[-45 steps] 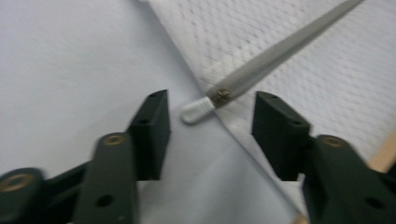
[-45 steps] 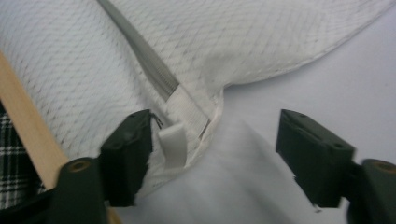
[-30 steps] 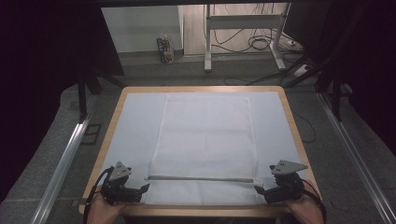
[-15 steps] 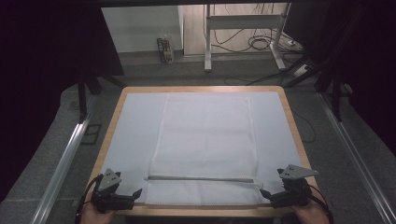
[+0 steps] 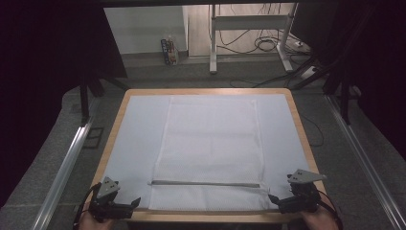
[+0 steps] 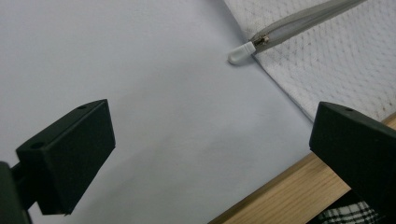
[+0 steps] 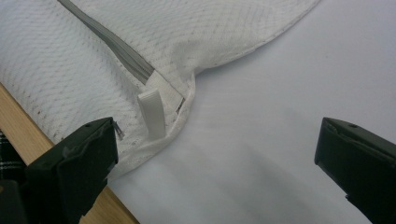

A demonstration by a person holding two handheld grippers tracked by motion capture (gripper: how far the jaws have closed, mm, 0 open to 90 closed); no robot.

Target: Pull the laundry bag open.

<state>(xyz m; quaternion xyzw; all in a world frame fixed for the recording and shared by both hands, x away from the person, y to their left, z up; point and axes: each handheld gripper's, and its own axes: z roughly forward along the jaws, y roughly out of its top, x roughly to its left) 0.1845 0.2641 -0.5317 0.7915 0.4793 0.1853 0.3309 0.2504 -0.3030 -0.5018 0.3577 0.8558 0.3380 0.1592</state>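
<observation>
Two grippers sit at the near edge of the desk [image 5: 119,112], one at each lower corner of the high view. A white mesh bag [image 5: 210,143] lies flat on the pale sheet [image 5: 139,139] that covers the desk, in the middle, with its long side running toward 12 o'clock. Its grey zipper [image 5: 206,183] runs across the bag near the front edge.

At about 7 o'clock from the bag is the left gripper [image 5: 128,206]. Its jaws have just been opening and now stand wide, with nothing between them, only the bare sheet. In the left gripper view a small white zipper end [image 6: 242,52] sticks out from the corner of the bag, at 1 o'clock from the gripper and apart from it.

At about 5 o'clock from the bag is the right gripper [image 5: 275,201]. Its jaws have also just been opening and are wide. In the right gripper view the bag corner with a white pull tab [image 7: 152,114] lies just beside one jaw, and the pads do not press on it. The wooden rim of the desk shows under both grippers.
</observation>
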